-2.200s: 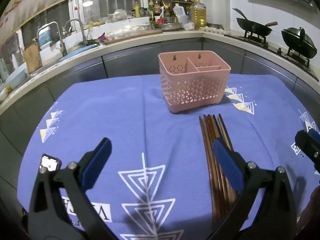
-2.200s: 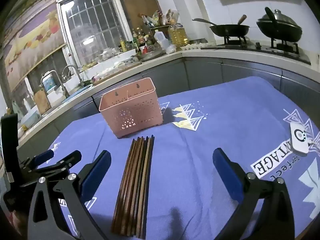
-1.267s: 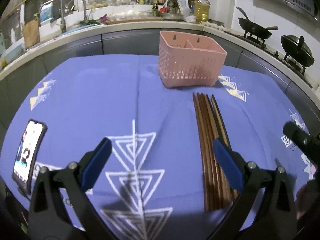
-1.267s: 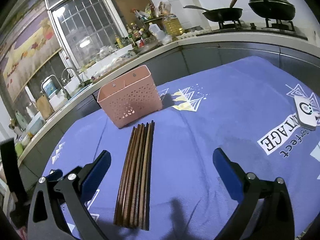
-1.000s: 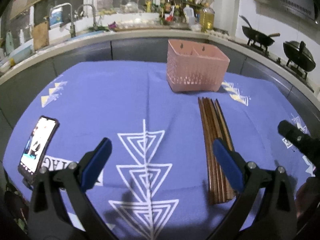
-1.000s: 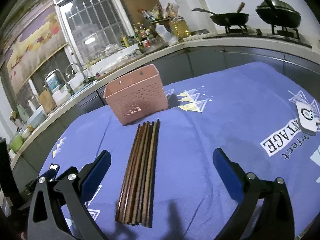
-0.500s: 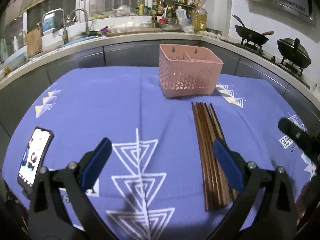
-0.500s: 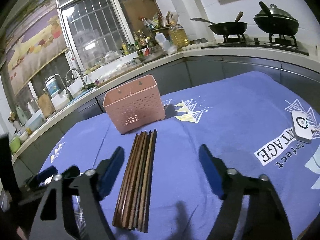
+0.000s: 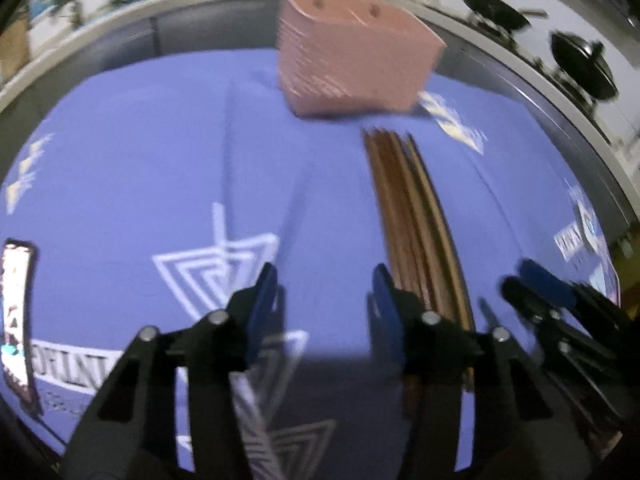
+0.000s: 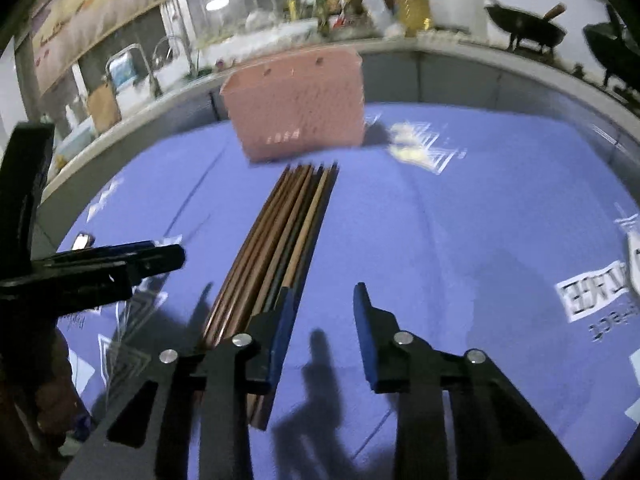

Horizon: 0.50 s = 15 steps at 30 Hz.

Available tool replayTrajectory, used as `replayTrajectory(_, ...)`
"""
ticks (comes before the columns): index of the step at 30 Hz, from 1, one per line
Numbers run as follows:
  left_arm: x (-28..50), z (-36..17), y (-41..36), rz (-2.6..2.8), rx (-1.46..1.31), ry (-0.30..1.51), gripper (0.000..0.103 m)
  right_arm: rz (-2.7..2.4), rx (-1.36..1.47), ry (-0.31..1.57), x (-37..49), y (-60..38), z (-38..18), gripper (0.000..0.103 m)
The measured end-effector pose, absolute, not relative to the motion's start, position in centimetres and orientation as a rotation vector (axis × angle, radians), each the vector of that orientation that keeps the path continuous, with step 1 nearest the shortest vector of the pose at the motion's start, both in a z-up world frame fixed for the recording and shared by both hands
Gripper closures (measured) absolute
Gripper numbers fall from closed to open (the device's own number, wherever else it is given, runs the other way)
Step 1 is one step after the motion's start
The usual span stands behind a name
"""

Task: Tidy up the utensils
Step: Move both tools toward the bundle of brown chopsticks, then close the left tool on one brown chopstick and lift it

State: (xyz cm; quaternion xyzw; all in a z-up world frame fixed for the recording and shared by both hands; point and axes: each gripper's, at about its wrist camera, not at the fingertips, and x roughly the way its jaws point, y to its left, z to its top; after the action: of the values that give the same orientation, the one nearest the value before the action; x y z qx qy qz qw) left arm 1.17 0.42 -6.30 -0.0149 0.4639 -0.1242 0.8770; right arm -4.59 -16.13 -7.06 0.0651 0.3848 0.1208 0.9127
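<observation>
Closing, our left gripper point(image 9: 322, 304) and right gripper point(image 10: 322, 320) have only bare blue tablecloth point(image 10: 480, 220) between their fingers. We see the chopsticks point(image 10: 288, 232) bundled mid-cloth between both grippers, tips toward the pink basket point(image 10: 296, 116) near the far edge.

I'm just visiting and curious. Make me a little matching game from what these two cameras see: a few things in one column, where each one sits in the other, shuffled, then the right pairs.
Things:
1. pink perforated plastic basket
2. bundle of brown wooden chopsticks
3. smartphone with a lit screen
4. black wok with a wooden handle

Places:
A. lying flat on the blue cloth in front of the basket
B. on the stove at the back counter
C. standing at the far side of the blue cloth
D. at the left edge of the left camera's view

Pairs: 1-C, 2-A, 3-D, 4-B
</observation>
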Motion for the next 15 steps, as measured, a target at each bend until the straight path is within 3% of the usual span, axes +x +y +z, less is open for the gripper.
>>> replayTrajectory(7, 1.3, -8.1, -1.6, -0.305, 0.015, 1.0, 0.065, 0.293, 0.08, 0.843, -4.8, -14.6, -8.0, 0.073)
replayTrajectory(15, 1.5, -7.9, -2.3, -0.29, 0.061, 1.005, 0.065, 0.264, 0.02, 0.859, -4.2, -14.3, -8.6, 0.073)
